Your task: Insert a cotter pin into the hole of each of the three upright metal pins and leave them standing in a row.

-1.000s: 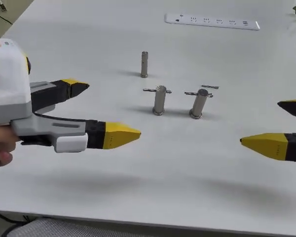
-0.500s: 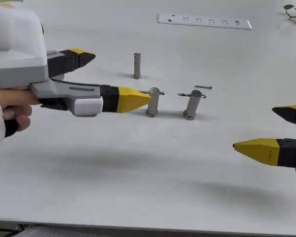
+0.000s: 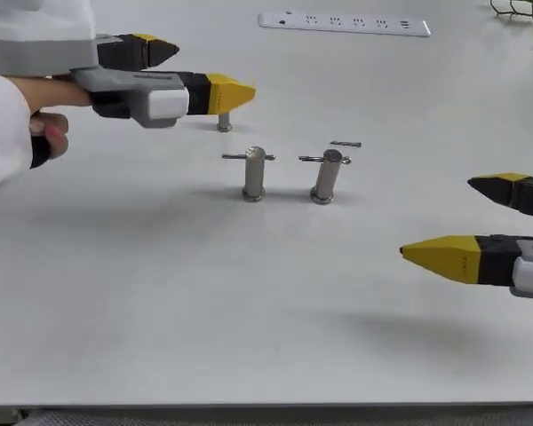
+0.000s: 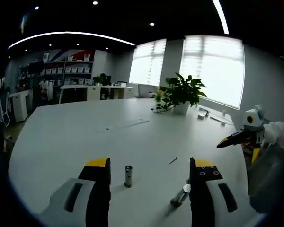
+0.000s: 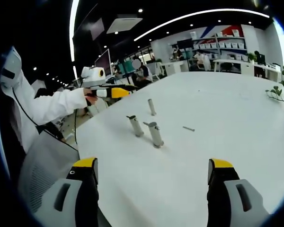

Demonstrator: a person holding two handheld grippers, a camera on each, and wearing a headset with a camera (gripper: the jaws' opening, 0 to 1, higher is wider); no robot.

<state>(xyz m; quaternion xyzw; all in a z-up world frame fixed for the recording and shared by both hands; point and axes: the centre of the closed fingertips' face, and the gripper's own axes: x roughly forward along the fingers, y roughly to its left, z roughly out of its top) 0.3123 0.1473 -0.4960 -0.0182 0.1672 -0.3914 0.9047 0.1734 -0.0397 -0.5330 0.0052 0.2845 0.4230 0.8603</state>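
My left hand-held gripper [image 3: 200, 71] is wide open and empty, hanging above the desk [image 3: 204, 311]. The bare metal pin [image 3: 224, 122] stands just below its lower jaw tip. My right hand-held gripper [image 3: 449, 219] is also open and empty, well apart from the work. The loose cotter pin [image 3: 346, 144] lies flat on the desk, ahead of the right hand-held gripper and to its left. It is just behind the second fitted pin [image 3: 327, 175], and the first fitted pin [image 3: 254, 173] is beside that. Both stand upright with cotters through them.

I judge two of three are done and the last pin is in hand. Lower the left jaws around the bare pin's lower shaft and leave the top free. Close gently, since it is tall and thin and likely tips. The right should pinch the cotter low at one end without knocking the fitted pins.

The left gripper view shows the bare metal pin [image 4: 128, 176] whole, framed off-centre in the gap between my jaws. In the head view the jaw covers its shaft. The right gripper view shows it [image 5: 152, 107] standing further off than the fitted two, out of their row. The hole is too small to tell.
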